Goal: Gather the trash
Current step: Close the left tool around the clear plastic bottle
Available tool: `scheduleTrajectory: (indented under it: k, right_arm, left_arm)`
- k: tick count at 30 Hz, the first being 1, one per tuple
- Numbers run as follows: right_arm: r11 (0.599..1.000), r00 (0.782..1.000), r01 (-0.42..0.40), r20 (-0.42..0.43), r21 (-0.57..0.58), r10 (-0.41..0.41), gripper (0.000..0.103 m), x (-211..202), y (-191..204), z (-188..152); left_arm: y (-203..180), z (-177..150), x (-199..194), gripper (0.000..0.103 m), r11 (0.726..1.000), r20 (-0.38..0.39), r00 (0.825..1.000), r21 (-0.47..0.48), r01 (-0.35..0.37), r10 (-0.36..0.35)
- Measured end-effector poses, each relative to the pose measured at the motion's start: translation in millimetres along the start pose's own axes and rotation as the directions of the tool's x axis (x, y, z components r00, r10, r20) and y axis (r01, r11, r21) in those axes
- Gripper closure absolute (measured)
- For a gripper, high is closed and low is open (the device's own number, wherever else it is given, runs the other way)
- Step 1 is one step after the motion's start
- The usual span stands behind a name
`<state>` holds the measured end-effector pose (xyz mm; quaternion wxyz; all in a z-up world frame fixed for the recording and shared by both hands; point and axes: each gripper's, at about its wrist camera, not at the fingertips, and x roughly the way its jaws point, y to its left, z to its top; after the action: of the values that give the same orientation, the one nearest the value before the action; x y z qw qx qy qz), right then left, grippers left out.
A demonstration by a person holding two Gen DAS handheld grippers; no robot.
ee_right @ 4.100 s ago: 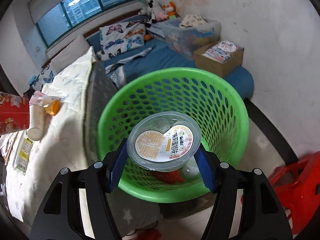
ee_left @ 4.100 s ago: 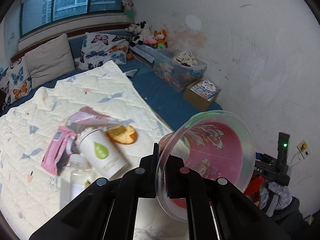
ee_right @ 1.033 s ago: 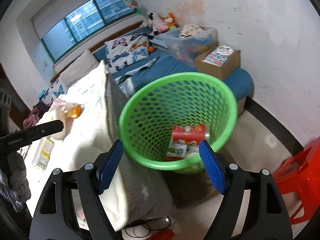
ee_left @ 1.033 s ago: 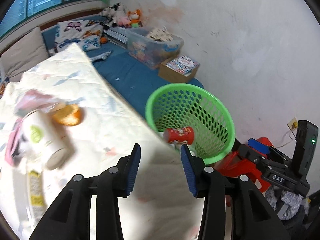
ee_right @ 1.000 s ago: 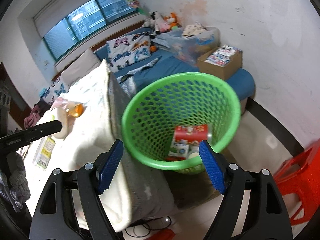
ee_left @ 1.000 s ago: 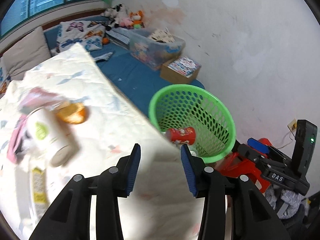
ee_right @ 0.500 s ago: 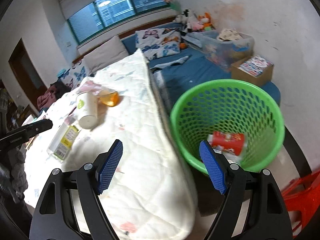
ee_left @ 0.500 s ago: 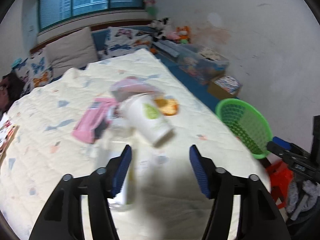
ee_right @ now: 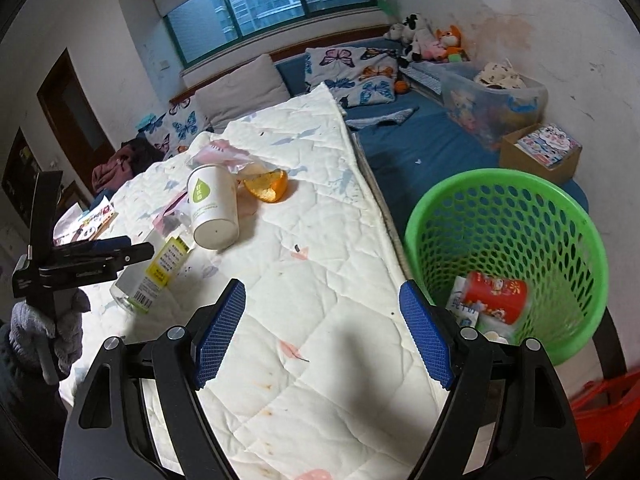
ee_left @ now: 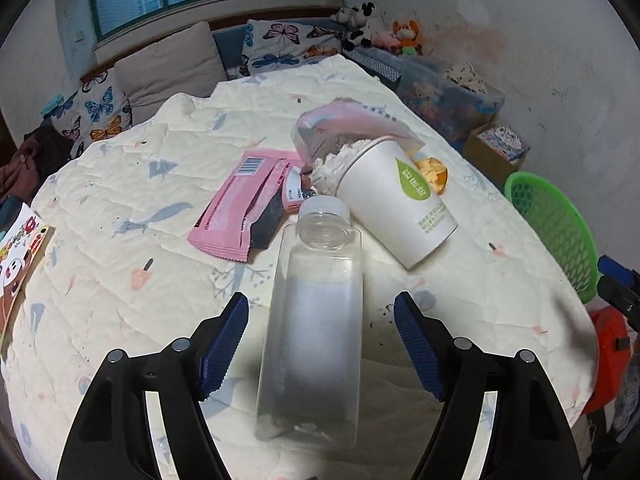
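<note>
Now that the red can [ee_right: 496,294] lies in the green basket [ee_right: 568,204] beside the bed [ee_right: 320,264], I've swung back. My left tool [ee_left: 321,334] has just been opening and straddles the clear bottle [ee_left: 316,320] ungripped; my right tool [ee_right: 322,330] gapes empty. Beyond the bottle lie a paper cup [ee_left: 396,200], pink wrapper [ee_left: 240,208], orange peel [ee_right: 268,187].

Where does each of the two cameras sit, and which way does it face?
Left wrist: on the left gripper, facing down at a clear bottle lying between its open fingers.
Right wrist: on the right gripper, facing the quilt edge and green basket; a gloved hand shows.
Shared: bottle, paper cup, orange peel, basket.
</note>
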<state>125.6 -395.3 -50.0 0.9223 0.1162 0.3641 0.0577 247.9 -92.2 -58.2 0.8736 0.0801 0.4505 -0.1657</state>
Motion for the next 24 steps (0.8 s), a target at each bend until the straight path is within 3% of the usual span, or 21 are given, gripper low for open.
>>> scheduleTrajectory:
  k: [18,24]
  right_arm:
    - [0.999,0.999,-0.019,-0.039,-0.027,0.018,0.024,25,13,4]
    - [0.999,0.999,-0.023,-0.049,-0.034,0.022,0.024,31,16,5]
  left_arm:
    - [0,5,34,0.03,0.999,-0.059,0.998,0.042,-0.028,0.031]
    - [2,6,40,0.041,0.999,-0.073,0.997,0.04,-0.023,0.026]
